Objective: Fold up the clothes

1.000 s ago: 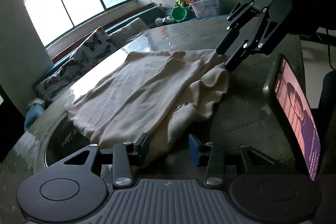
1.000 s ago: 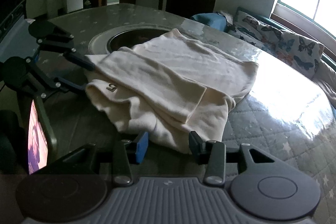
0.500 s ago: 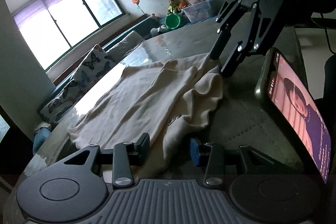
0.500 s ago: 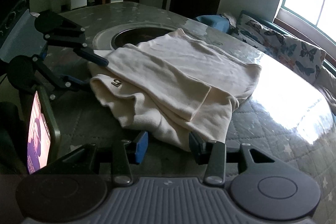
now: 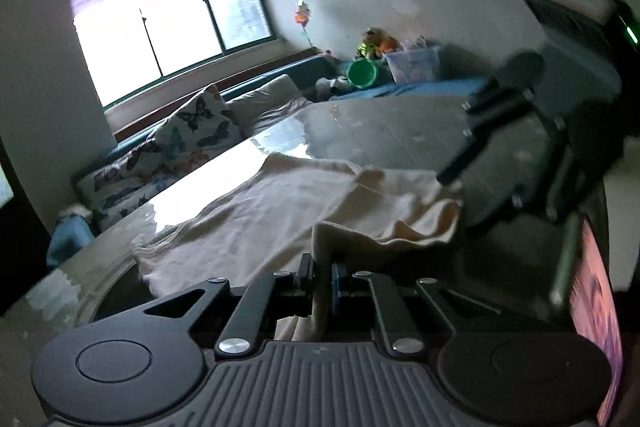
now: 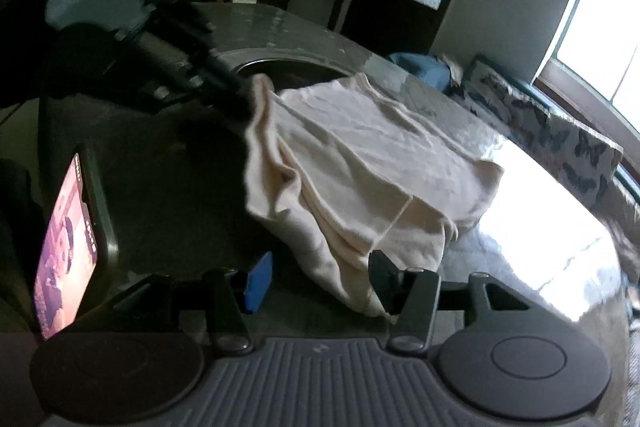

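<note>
A cream garment (image 5: 280,211) lies partly folded on a grey quilted table (image 5: 392,123). My left gripper (image 5: 322,273) is shut on a near edge of the garment and lifts it; it also shows in the right wrist view (image 6: 244,99) pinching the cloth's far corner. My right gripper (image 6: 316,275) is open, with the garment's (image 6: 360,163) near edge lying between its fingers. It shows blurred in the left wrist view (image 5: 452,179) at the garment's far right corner.
A phone (image 6: 68,247) with a lit screen stands on the table; it also shows in the left wrist view (image 5: 592,311). A round dark recess (image 6: 280,71) lies behind the garment. A bench with butterfly cushions (image 5: 192,123) runs under the window.
My left gripper has closed on the garment's edge and raised it. Both views have shifted and blurred with motion. My right gripper has stayed open at the garment's other end.
</note>
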### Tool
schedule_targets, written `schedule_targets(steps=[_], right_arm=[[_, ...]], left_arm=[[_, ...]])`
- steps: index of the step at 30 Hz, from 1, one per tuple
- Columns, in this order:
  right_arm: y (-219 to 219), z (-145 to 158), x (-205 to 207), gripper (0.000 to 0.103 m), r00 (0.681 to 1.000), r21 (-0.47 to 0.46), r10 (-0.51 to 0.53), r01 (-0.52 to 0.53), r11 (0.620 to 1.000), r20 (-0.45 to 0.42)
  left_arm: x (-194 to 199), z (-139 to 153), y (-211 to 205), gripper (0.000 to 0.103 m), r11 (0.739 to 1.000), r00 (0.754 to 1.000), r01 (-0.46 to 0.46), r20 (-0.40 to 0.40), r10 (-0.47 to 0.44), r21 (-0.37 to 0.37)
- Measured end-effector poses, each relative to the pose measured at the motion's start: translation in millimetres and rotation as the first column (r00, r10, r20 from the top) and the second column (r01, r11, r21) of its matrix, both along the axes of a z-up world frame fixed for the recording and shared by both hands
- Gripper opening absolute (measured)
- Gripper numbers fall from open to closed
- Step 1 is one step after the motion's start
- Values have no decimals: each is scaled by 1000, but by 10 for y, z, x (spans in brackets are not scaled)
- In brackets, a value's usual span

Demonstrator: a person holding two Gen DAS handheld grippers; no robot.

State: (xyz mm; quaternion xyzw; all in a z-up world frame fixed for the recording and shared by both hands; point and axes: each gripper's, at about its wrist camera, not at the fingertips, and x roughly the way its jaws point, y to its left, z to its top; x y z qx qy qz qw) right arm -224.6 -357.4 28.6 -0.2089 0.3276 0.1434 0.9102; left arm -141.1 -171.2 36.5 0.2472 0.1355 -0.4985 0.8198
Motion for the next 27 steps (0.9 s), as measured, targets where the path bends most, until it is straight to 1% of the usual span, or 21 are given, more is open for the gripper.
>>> schedule_targets(steps=[6,9,12,13,14,17,19,21,22,24,25,26,27], right_arm=[[93,-52,100,54,996,-40,43,-40,998,72],[123,-78,205,51,994,-37,57,-53,998,97],[128,-113,298,43,994,-29,64,-62,998,93],[123,-125,320,34,994,-25,63,-61,998,86],[119,-137,342,28,995,-21,62,-60,998,80],[90,-124,368,17,997,16,49,-50,999,62],[66,-93,382,14,998,49,40,-42,998,51],[20,-44,414,13,999,89,20,-23,996,39],[-5,-21,433,13,999,111,12,-15,994,32],[-48,15,469,13,1000,151,-1,-2,989,18],[-74,35,490,13,1000,171,-10,8,985,9],[-96,55,509,13,1000,189,-18,17,982,2],[-116,73,527,13,1000,203,-25,25,979,-6]], left_arm=[[75,43,-11,9,1000,999,-11,-33,10,-19],[66,40,8,9,1000,999,-12,-40,11,-24],[19,26,47,10,1000,999,-7,-40,6,-22],[5,15,58,10,1000,999,-6,-41,5,-20],[-5,2,72,10,1000,999,-3,-46,2,-20],[-61,-50,109,13,1000,999,2,-41,-2,-9],[-100,-87,123,18,1000,1000,2,-26,-2,8],[-140,-121,141,28,1000,1000,-4,-2,4,24],[-158,-137,155,30,1000,1000,-11,13,10,30],[-191,-167,184,37,999,999,-23,39,22,40],[-197,-180,196,40,999,999,-28,38,27,44],[-206,-193,206,47,998,999,-34,41,32,49],[-217,-208,216,50,998,998,-38,45,36,53]])
